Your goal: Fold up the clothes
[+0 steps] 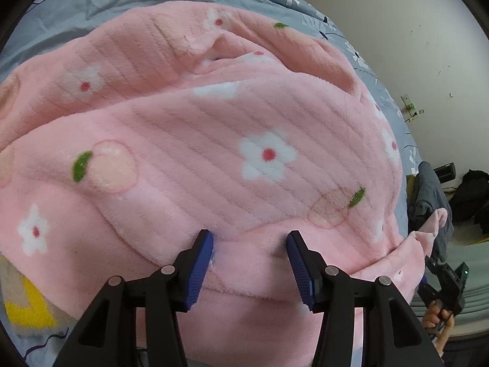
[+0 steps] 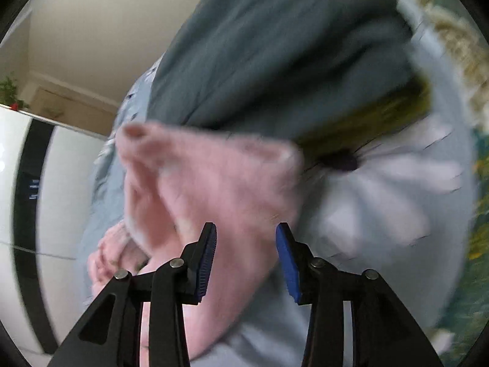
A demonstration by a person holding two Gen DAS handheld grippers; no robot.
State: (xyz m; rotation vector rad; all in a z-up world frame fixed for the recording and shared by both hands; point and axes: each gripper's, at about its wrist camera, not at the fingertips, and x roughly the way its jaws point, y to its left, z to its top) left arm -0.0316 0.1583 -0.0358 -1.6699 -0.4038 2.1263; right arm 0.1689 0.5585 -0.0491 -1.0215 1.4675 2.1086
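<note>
Left wrist: pink fleece garment (image 1: 214, 140) crosswise.

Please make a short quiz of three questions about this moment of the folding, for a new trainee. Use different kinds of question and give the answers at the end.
1. True or false: the left gripper is shut on the pink fleece garment.
2. Multiple choice: what pattern does the pink fleece garment carry? A) blue stripes B) white flowers and peaches C) black dots
3. Short answer: what lies under the garment in the left wrist view?

Key
1. False. Its jaws stand apart, with pink fleece between and below them.
2. B.
3. A grey-blue bed cover with a white flower print. The right gripper also stands open, over a blurred pink fold.
</note>
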